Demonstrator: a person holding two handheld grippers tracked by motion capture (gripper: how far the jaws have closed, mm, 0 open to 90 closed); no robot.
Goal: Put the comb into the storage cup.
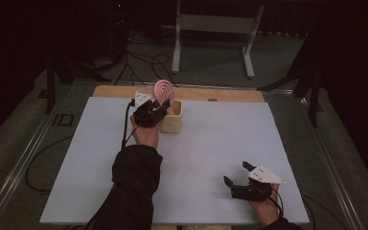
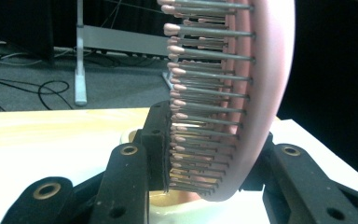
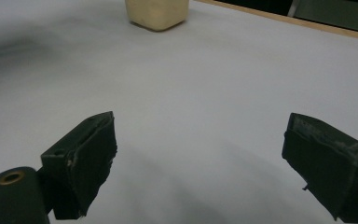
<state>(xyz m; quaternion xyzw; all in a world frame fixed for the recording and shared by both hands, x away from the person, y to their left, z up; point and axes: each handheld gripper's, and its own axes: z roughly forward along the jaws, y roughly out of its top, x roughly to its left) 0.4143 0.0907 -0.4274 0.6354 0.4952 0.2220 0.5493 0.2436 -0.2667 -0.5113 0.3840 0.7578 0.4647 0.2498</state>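
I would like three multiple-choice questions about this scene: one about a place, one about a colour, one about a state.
1. Where is the hairbrush?
A. flat on the white sheet
B. held over the wooden box
C. on the floor

2. What colour is the hairbrush?
A. pink
B. green
C. blue

3. How is the right gripper?
A. shut on the box
B. shut on a cable
C. open, holding nothing

Answers:
1 B, the left gripper holds it at the box's opening.
2 A, its pad and bristle tips are pink.
3 C, its jaws stand wide apart over the bare white sheet.
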